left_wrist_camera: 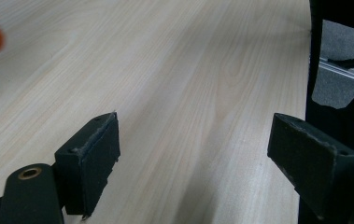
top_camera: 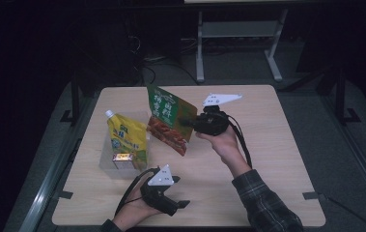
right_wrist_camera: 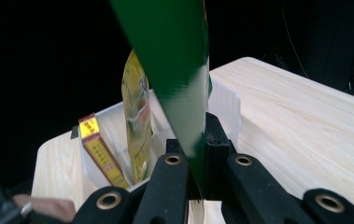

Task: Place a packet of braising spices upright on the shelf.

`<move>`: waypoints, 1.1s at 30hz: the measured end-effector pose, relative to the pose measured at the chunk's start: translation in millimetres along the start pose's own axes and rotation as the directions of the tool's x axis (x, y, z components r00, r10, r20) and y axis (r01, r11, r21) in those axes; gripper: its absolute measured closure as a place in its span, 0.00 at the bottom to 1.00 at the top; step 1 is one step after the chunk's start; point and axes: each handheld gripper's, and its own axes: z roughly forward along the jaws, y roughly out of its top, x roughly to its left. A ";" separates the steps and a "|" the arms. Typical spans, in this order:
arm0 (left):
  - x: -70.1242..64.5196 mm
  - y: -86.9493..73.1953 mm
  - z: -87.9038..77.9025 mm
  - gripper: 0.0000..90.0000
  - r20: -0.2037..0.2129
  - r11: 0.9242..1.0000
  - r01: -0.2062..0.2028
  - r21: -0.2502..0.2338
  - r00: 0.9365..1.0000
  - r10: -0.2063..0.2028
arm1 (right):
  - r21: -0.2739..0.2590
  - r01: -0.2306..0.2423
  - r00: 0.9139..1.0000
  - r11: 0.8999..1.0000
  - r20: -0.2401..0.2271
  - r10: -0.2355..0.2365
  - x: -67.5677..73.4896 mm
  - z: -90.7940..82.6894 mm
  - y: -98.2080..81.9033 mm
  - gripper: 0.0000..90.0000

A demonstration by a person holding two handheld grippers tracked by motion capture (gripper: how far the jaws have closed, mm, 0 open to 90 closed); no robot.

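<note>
Quick headcount from my end. I count two pouches: one green sauce pouch with red food printed on it, and one yellow spouted pouch with a white cap. One small yellow-and-red box. One clear plastic bin. Two handheld grippers, the left gripper and the right gripper, each with two black jaws and one grey three-cornered plate on top. One wooden tabletop under all of it. Two hands, one per gripper.
</note>
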 end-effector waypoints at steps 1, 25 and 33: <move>0.1 0.0 0.1 0.18 0.001 1.000 -0.002 0.004 1.000 0.002 | -0.002 0.001 1.000 1.000 0.000 -0.001 0.4 2.8 2.4 1.00; -0.1 0.4 1.4 0.18 0.002 1.000 -0.019 0.019 1.000 0.019 | -0.024 -0.017 1.000 1.000 0.005 0.018 6.2 73.1 40.8 1.00; 2.0 0.1 0.6 0.18 -0.002 1.000 -0.017 0.020 1.000 0.017 | -0.016 -0.021 1.000 1.000 0.014 0.021 8.2 99.5 46.2 1.00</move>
